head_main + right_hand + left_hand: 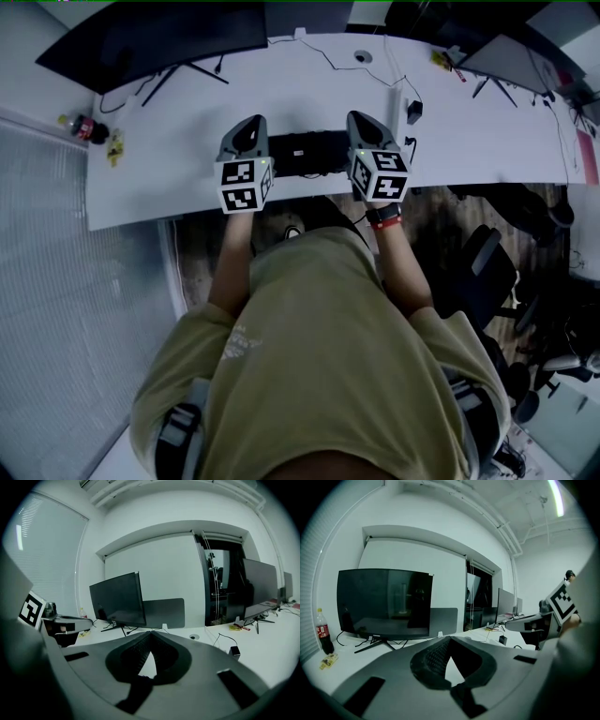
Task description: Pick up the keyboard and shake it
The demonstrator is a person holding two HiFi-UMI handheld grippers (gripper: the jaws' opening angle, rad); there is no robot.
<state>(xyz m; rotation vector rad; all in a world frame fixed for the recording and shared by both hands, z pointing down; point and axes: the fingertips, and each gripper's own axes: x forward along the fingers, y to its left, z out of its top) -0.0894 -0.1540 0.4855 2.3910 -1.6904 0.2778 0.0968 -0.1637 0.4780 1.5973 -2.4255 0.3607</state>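
Olive shirt on the person filled the near view. Beyond it, over the near edge of the white desk, the left gripper and the right gripper each had their jaws pressed together with nothing between them. The black keyboard lay on the desk between the two, its ends hidden beneath them.

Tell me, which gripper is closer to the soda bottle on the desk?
Left. The soda bottle stands near the left end of the desk, off to the left of the left gripper; the right gripper is farther right, beyond the left one.
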